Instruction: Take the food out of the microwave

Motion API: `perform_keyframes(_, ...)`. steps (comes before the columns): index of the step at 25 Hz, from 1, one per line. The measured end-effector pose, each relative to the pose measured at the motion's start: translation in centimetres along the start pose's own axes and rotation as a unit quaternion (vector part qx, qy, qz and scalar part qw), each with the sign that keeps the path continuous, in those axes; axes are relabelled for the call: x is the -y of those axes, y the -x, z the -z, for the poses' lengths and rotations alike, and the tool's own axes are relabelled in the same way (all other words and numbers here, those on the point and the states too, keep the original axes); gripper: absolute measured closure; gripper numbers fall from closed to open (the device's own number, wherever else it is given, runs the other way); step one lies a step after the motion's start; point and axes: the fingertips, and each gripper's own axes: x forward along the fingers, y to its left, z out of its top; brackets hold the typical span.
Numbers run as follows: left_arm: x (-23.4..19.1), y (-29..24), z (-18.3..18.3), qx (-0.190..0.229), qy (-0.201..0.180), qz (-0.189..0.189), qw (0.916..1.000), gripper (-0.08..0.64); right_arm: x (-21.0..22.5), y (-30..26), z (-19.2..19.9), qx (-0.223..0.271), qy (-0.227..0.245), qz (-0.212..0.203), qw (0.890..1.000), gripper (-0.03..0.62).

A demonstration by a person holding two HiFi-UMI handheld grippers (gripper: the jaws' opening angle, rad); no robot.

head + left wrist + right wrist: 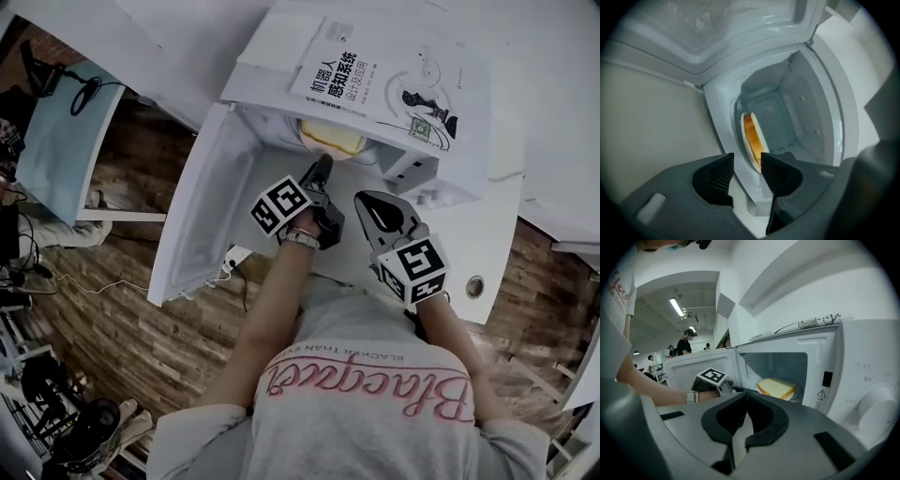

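A slice of yellow toast (330, 139) lies on a white plate (799, 391) inside the open white microwave (422, 169). In the right gripper view the toast (776, 387) sits just inside the opening. My left gripper (317, 176) reaches to the mouth of the oven. In its own view the left gripper (747, 165) is open. The plate (758, 140) with the toast (751, 136) shows edge-on just beyond the gap between the fingertips. My right gripper (378, 216) hangs back in front of the microwave. Its jaws are shut on nothing (746, 397).
The microwave door (202, 216) swings wide open to the left. A book (375, 75) lies on top of the oven. The oven stands on a white table (497, 244). The control knob (876, 404) is at the right. People stand far off in the room behind.
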Motion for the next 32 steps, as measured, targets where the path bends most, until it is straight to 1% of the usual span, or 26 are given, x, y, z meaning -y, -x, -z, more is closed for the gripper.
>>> perform_keyframes(4,-0.5,-1.1,-0.7,0.006,0.025,-0.007,0.9997,0.376,0.2,-0.6,0.4,-0.01,-0.003,0.001,1.0,0.581)
perform_keyframes(9,-1.2,-1.8,-1.2,0.01,0.037,-0.031,0.9988,0.376,0.1,-1.0,1.0,-0.025,-0.007,0.002,1.0,0.581)
perform_keyframes(13,-1.4,-1.9,-1.2,0.005,0.042,-0.035,0.9985,0.377,0.1,-1.1,1.4,-0.032,-0.007,0.004,0.999,0.581)
perform_keyframes(19,-1.3,-1.6,-1.2,-0.016,0.075,-0.055,0.9955,0.444,-0.2,-1.1,1.7,-0.037,-0.007,0.006,0.999,0.581)
perform_keyframes(24,-1.1,-1.4,-1.2,-0.032,0.083,-0.075,0.9932,0.469,-0.4,-0.6,1.8,-0.037,-0.007,0.008,0.999,0.581)
perform_keyframes(26,-1.0,-1.3,-1.2,-0.033,0.087,-0.078,0.9926,0.48,-0.4,-0.4,1.8,-0.037,-0.007,0.01,0.999,0.581)
perform_keyframes(27,-0.8,-1.3,-1.3,-0.033,0.089,-0.077,0.9924,0.508,-0.4,-0.3,1.8,-0.037,-0.007,0.012,0.999,0.581)
perform_keyframes(32,-0.6,-1.2,-1.2,-0.033,0.107,-0.073,0.991,0.52,-0.2,-0.1,1.7,-0.031,-0.008,0.02,0.999,0.581)
